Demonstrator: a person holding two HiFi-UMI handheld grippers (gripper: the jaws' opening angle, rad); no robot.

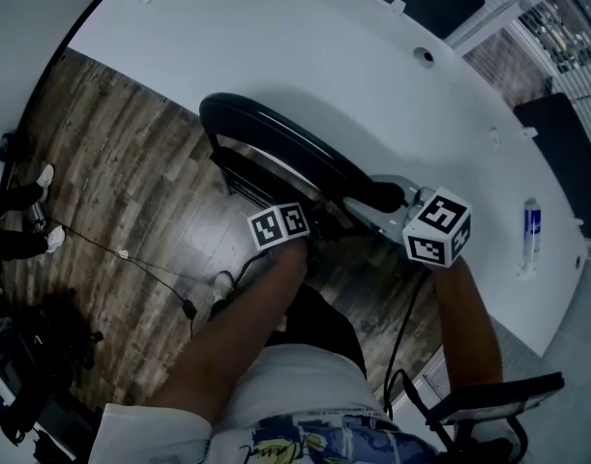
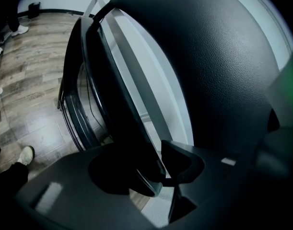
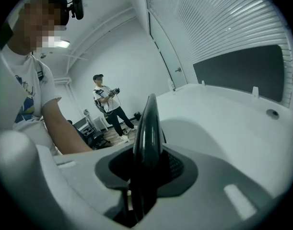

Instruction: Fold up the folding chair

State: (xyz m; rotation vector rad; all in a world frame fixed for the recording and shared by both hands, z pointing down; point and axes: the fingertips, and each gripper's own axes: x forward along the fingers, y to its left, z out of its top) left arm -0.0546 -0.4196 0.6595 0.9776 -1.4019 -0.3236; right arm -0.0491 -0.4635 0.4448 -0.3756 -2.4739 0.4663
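Note:
The black folding chair [image 1: 276, 138] stands on the wooden floor between me and the white table, its padded panel seen edge-on as a long curved arc. My left gripper [image 1: 314, 225] reaches in under that arc. In the left gripper view its jaws [image 2: 158, 169] close round a dark bar of the chair's frame [image 2: 117, 80], with the big black pad [image 2: 218, 66] filling the right. My right gripper [image 1: 377, 196] meets the arc's right end. In the right gripper view the thin black panel edge [image 3: 147, 128] rises from between the pads of that gripper [image 3: 144, 176].
The curved white table [image 1: 353, 56] runs just behind the chair, with a small blue-labelled bottle [image 1: 532, 225] on it at the right. Cables [image 1: 121, 254] trail over the floor at the left, near another person's feet [image 1: 24, 211]. Dark equipment [image 1: 44, 346] sits lower left. A second person [image 3: 108, 99] stands further off.

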